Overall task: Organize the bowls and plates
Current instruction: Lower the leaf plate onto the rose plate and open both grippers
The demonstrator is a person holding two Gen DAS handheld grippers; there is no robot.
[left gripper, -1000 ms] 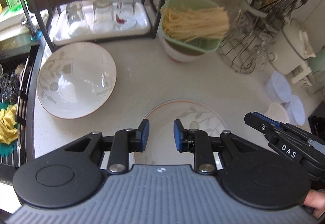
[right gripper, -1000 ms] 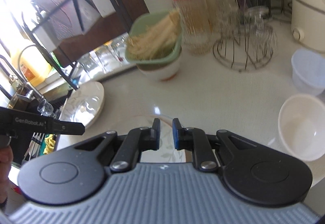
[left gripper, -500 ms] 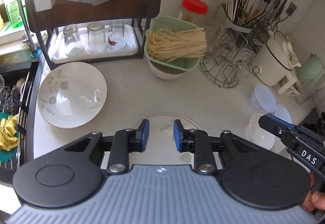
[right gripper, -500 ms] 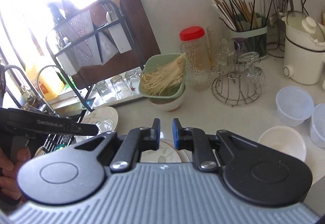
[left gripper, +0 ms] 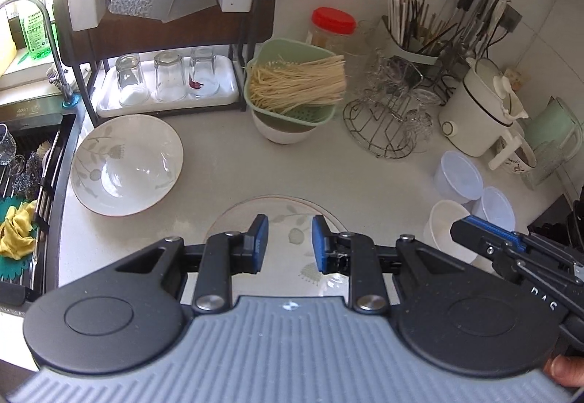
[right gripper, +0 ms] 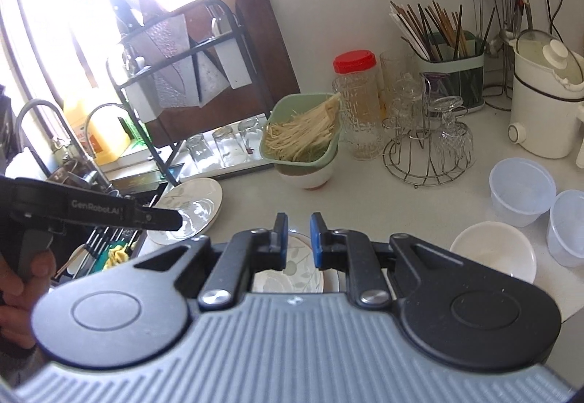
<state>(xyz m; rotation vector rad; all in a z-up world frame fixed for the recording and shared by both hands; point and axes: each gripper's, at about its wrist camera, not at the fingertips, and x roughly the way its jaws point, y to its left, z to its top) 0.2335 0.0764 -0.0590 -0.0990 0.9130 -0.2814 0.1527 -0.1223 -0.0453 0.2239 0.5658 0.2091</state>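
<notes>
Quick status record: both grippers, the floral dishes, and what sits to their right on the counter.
left gripper: open, empty, above the plate
right gripper: open, empty, above the same plate
plate: floral, flat on counter, nearest the fingers
large bowl: floral, upright, left of plate, by the sink
small white bowl: upright, right of plate
plastic containers: two, beside small white bowl

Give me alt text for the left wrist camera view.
Open left gripper hovers over a floral plate on a white counter. A large floral bowl sits to the left, a green strainer of noodles behind, and the right gripper enters at right.
</notes>
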